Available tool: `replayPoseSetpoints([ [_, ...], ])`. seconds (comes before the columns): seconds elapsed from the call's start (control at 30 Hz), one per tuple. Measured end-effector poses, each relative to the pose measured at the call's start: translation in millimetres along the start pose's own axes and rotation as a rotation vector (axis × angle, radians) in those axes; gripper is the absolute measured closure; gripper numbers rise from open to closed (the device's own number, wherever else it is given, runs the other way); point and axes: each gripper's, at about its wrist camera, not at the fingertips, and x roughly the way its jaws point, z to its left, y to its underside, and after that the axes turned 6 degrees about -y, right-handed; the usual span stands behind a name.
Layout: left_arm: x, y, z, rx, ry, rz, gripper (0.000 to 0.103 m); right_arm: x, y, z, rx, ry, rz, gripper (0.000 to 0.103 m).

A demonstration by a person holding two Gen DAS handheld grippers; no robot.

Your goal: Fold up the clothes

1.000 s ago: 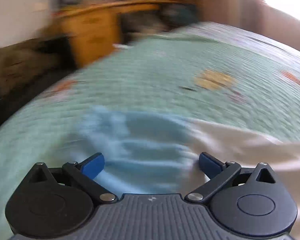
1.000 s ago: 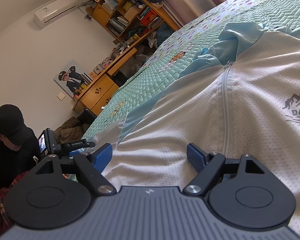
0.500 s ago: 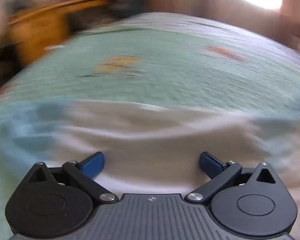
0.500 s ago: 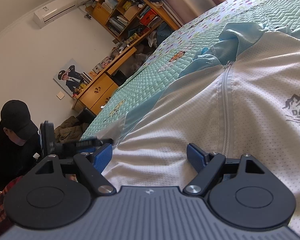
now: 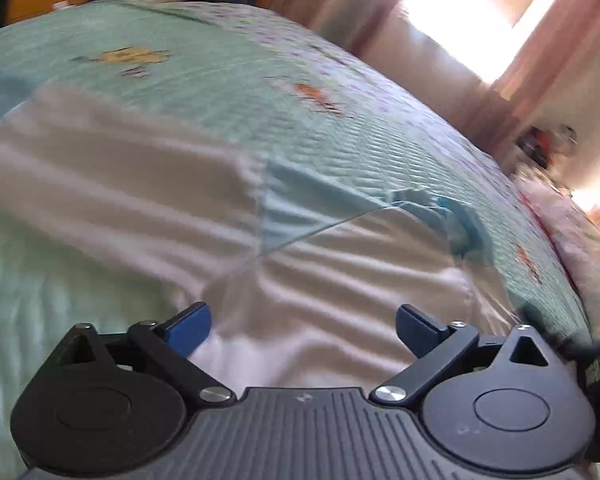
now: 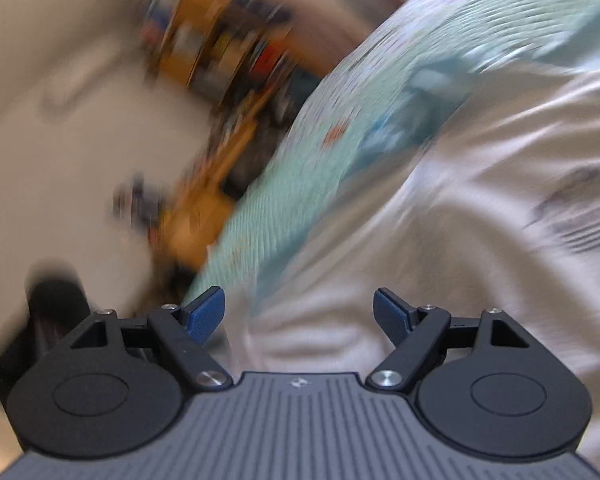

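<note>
The white jacket [image 5: 132,184] with pale blue trim is lying spread on the green quilted bed [image 5: 228,68]. The left hand-held gripper [image 5: 303,326] and right hand-held gripper [image 6: 299,316] are hovering over it, fingers spread, pinching nothing; a blurred wooden bookshelf [image 6: 216,40] is showing at 11 o'clock.

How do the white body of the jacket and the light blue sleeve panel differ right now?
The white body covers most of the jacket and lies in long wrinkles; the light blue sleeve panel is a narrow wedge at its far edge, lying smoother. The white body reaches between the fingers of the open left hand-held gripper; the blue panel lies farther off. Both rest on the green quilt.
</note>
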Motion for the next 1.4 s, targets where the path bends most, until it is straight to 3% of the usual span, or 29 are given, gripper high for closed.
replayPoseSetpoints([
  [0.1, -32, 21, -18, 0.014, 0.052, 0.016, 0.002, -60, -23, 9, 0.072, 0.071, -0.204, 0.021],
  [0.27, -77, 58, -47, 0.112, 0.092, 0.119, 0.001, -209, -39, 14, 0.005, 0.29, -0.464, 0.021],
  [0.37, -79, 92, -65, 0.089, 0.122, 0.213, 0.001, -315, -38, -16, 0.032, 0.473, -0.602, 0.021],
  [0.47, -82, 120, -93, 0.133, 0.127, 0.225, 0.001, -419, -32, -54, 0.191, 0.54, -0.857, 0.02],
  [0.5, -82, 126, -104, 0.158, 0.125, 0.223, 0.001, -440, -29, -62, 0.193, 0.566, -0.93, 0.02],
  [0.57, -82, 137, -124, 0.206, 0.122, 0.221, 0.001, -465, -26, -84, 0.216, 0.606, -0.979, 0.021],
  [0.6, -81, 141, -131, 0.22, 0.121, 0.229, 0.001, -469, -27, -99, 0.259, 0.56, -0.966, 0.022],
  [0.67, -80, 150, -145, 0.248, 0.118, 0.244, 0.001, -468, -29, -124, 0.316, 0.47, -0.949, 0.035],
  [0.7, -79, 155, -152, 0.261, 0.117, 0.251, 0.001, -462, -32, -127, 0.317, 0.47, -0.933, 0.035],
  [0.8, -78, 164, -166, 0.296, 0.098, 0.249, 0.001, -441, -49, -123, 0.264, 0.537, -0.84, 0.035],
  [0.87, -78, 169, -169, 0.308, 0.086, 0.24, 0.001, -427, -54, -122, 0.225, 0.635, -0.789, 0.034],
  [0.97, -78, 171, -166, 0.31, 0.092, 0.233, 0.001, -412, -62, -119, 0.146, 0.669, -0.719, 0.029],
  [1.07, -78, 173, -166, 0.329, 0.094, 0.232, 0.001, -410, -64, -121, 0.111, 0.528, -0.693, 0.033],
  [1.2, -78, 173, -166, 0.334, 0.101, 0.234, 0.001, -415, -64, -97, -0.035, 0.106, -0.589, 0.033],
  [1.3, -77, 172, -163, 0.323, 0.112, 0.227, 0.001, -421, -58, -76, -0.113, -0.101, -0.632, 0.027],
  [1.33, -77, 173, -163, 0.328, 0.115, 0.223, 0.001, -422, -56, -74, -0.098, -0.053, -0.658, 0.026],
  [1.4, -77, 175, -163, 0.347, 0.12, 0.215, 0.001, -424, -54, -75, -0.096, 0.144, -0.687, 0.026],
])
